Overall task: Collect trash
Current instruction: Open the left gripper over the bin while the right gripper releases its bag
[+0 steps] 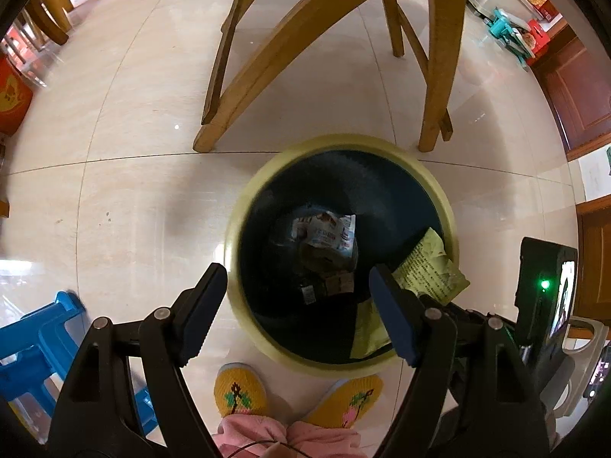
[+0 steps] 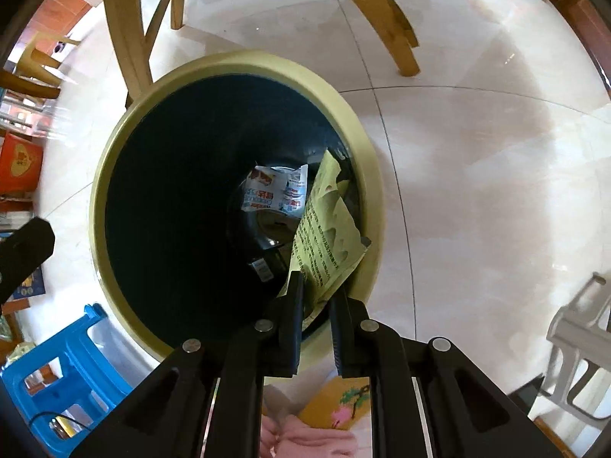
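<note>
A round bin with a yellow-green rim (image 1: 343, 141) (image 2: 236, 57) and a dark liner stands on the tiled floor. At its bottom lie a white printed packet (image 1: 328, 229) (image 2: 275, 191) and some brown scraps (image 1: 324, 263). My left gripper (image 1: 297, 273) hangs open over the bin's mouth with nothing between its fingers. A yellow-green printed wrapper (image 1: 431, 267) (image 2: 328, 229) leans against the bin's inner right wall. Its lower end sits between the fingers of my right gripper (image 2: 317, 290). Those jaws stand a little apart, and the pads do not press on it.
Wooden chair legs (image 1: 267, 65) (image 2: 397, 38) stand just beyond the bin. A blue plastic stool (image 1: 34, 347) (image 2: 68, 362) is at the near left, a grey stool (image 2: 576, 343) at the right. The person's yellow slippers (image 1: 238, 389) touch the bin's near side.
</note>
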Demonstrator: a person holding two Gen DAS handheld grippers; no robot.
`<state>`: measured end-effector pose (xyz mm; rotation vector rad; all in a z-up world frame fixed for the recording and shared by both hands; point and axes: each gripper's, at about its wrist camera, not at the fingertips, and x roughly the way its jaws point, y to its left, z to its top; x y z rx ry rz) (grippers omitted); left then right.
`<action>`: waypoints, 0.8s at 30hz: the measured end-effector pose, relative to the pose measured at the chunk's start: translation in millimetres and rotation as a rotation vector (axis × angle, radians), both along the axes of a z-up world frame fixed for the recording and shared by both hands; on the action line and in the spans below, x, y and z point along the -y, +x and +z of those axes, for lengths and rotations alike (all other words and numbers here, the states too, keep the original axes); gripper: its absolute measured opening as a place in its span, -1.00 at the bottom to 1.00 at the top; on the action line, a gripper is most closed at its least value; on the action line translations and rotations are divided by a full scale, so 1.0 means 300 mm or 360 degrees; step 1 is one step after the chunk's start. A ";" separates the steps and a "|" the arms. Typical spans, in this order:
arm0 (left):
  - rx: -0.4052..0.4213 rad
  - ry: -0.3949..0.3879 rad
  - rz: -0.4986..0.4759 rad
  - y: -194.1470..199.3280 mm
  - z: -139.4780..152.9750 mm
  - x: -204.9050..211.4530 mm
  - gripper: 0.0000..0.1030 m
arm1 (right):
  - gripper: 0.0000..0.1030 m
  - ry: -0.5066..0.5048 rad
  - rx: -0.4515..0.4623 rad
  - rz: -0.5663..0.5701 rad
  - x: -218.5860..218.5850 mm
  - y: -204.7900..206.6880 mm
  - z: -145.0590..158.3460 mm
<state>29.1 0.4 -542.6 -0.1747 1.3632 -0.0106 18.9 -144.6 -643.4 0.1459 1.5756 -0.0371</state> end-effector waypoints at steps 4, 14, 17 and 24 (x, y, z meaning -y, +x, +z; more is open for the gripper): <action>-0.0020 -0.0012 -0.0002 -0.011 0.017 0.005 0.45 | -0.76 0.0040 -0.0005 -0.0017 -0.001 0.001 0.026; 0.0008 0.0015 -0.0035 -0.034 0.155 0.009 0.65 | -0.71 0.0235 0.0158 -0.0030 0.053 -0.016 0.296; 0.0022 0.0017 -0.0033 -0.039 0.237 0.002 0.65 | -0.71 0.0281 0.0193 -0.0040 0.054 -0.026 0.408; 0.0042 0.0018 -0.0023 -0.094 0.495 -0.023 0.65 | -0.71 0.0366 0.0270 -0.0002 0.069 -0.074 0.748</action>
